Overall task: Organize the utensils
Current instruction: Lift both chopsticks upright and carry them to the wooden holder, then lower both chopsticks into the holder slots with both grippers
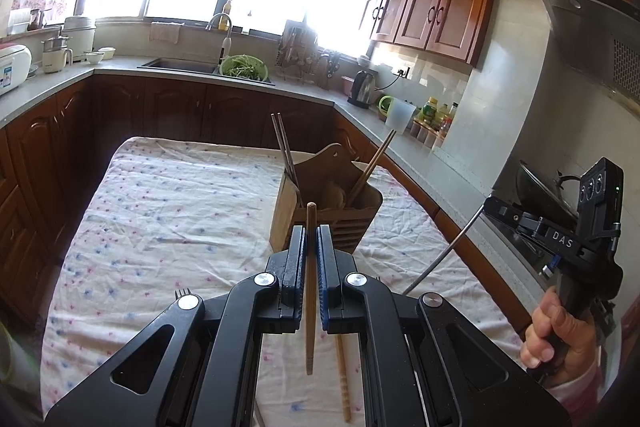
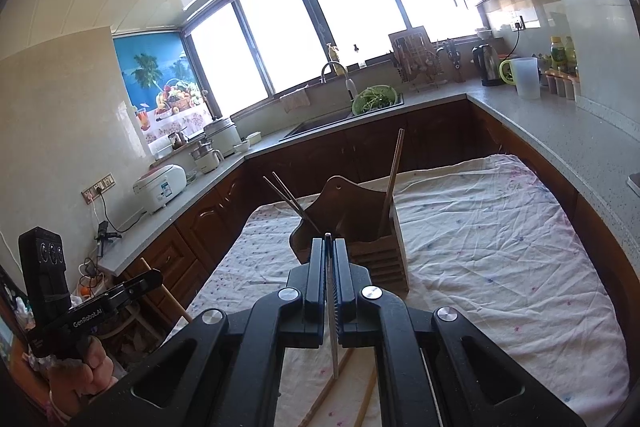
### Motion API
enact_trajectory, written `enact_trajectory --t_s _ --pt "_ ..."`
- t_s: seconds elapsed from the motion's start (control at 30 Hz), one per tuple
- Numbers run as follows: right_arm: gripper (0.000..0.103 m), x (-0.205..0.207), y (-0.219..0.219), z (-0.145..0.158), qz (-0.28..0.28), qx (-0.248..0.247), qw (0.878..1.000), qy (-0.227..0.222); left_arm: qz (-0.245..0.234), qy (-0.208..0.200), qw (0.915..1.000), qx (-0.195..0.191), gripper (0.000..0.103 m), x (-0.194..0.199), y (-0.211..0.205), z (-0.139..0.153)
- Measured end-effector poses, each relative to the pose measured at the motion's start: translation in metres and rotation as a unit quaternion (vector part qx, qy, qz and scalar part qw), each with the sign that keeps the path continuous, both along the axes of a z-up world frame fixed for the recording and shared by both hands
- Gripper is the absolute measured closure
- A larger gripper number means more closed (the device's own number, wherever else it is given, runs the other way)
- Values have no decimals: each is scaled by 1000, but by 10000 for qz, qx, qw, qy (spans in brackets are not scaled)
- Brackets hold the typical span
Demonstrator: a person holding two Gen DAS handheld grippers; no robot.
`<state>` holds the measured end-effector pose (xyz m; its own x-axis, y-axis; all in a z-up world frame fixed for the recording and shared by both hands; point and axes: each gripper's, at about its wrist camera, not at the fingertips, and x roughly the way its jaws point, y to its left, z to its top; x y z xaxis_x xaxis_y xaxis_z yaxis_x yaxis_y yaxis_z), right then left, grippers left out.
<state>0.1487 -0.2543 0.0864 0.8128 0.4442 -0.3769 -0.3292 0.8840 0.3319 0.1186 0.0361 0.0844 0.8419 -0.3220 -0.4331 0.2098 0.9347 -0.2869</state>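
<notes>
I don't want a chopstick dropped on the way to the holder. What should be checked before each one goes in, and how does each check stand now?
1. Left tongs shut on the wooden chopstick: ok.
2. Right tongs shut on the metal chopstick: ok.
3. Wooden holder upright on the cloth: ok.
4. Room in the holder beside the chopsticks already standing in it: cannot tell, its inside is mostly hidden.
5. Both tongs apart from each other: ok.
6. All chopsticks picked off the cloth: not ok, a loose chopstick lies under the left tongs.
</notes>
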Motion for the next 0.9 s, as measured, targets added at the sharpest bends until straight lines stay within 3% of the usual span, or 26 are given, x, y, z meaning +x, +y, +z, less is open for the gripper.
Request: enact_trajectory --t_s 0.5,0.9 --pt "100 24 -9 35 -213 -2 9992 -334 21 -444 9989 -167 98 33 1 38" --pt "100 80 -16 73 -427 112 9970 -630 80 -950 9950 -284 98 89 2 86"
